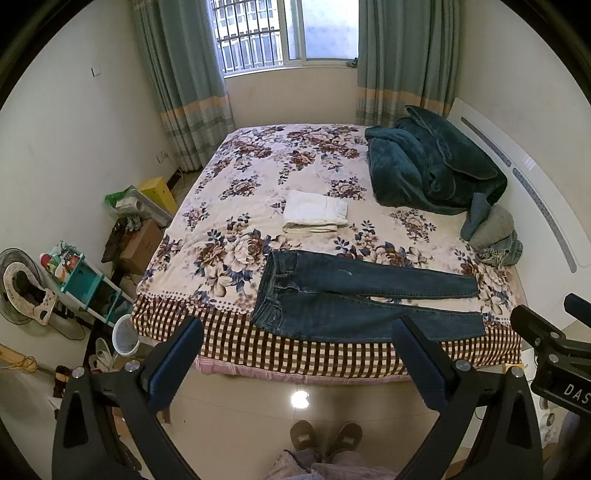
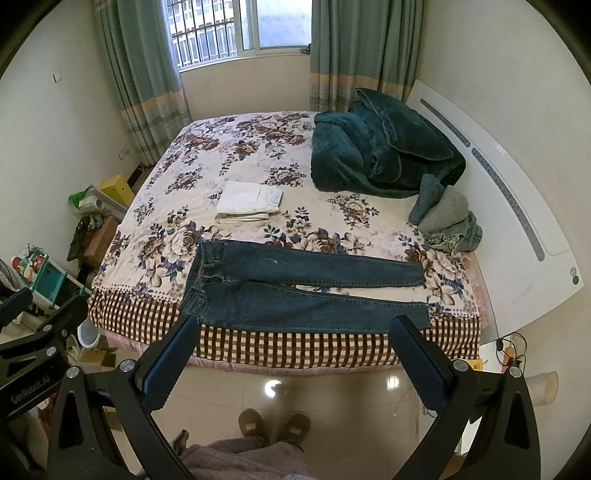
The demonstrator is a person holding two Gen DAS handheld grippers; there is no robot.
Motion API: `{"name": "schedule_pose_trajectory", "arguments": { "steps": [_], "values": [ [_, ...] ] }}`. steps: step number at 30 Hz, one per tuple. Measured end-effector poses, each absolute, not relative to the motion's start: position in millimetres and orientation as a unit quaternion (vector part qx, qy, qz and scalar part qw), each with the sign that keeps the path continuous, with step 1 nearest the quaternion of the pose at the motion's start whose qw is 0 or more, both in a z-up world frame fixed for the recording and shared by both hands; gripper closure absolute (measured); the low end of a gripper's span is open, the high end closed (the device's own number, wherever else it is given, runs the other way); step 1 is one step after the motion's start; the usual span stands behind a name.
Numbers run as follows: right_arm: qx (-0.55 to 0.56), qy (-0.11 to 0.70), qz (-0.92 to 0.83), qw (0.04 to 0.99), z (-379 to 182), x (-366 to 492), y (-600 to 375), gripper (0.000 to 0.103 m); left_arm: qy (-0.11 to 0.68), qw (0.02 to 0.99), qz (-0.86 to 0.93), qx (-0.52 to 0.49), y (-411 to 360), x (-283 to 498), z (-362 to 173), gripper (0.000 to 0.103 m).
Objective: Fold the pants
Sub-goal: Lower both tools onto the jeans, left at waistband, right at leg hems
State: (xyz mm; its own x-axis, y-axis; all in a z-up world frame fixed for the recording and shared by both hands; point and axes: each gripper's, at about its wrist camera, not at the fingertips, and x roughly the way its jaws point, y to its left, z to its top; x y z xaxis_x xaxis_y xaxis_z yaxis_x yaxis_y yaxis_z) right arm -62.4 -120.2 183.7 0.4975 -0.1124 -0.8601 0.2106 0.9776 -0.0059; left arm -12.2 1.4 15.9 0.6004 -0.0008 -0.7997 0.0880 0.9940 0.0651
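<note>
A lived-in bedroom in a home.

A wide bed [image 1: 236,192] with a flower-patterned cover and a checked skirt fills the room, its white headboard [image 1: 517,177] against the right wall. A dark teal plush blanket [image 1: 424,166] lies heaped near the headboard, and folded pale cloth [image 1: 314,212] rests mid-bed. Grey-green curtains [image 1: 184,85] frame a barred window [image 1: 251,33] at the far end. Household clutter crowds the left wall: a yellow box [image 1: 159,192], cardboard boxes [image 1: 140,245], a small teal shelf unit [image 1: 88,280], a floor fan [image 1: 18,288] and a white bin [image 1: 125,336]. The tiled floor [image 1: 295,395] is glossy, and slippered feet [image 1: 325,435] stand on it.
</note>
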Motion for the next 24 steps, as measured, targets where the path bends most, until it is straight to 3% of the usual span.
{"name": "schedule_pose_trajectory", "arguments": {
  "steps": [12, 24],
  "values": [
    [0.066, 0.505, -0.114, 0.853, 163.3, -45.3, -117.8, 0.000, 0.451, 0.891, -0.025, 0.050, 8.0, -4.8, 5.0, 0.000],
    [0.126, 0.543, -0.192, 0.807, 67.4, 52.3, -168.3, 0.000, 0.475, 0.878, -0.001, 0.055, 18.3, 112.2, -57.5, 0.000]
  ]
}}
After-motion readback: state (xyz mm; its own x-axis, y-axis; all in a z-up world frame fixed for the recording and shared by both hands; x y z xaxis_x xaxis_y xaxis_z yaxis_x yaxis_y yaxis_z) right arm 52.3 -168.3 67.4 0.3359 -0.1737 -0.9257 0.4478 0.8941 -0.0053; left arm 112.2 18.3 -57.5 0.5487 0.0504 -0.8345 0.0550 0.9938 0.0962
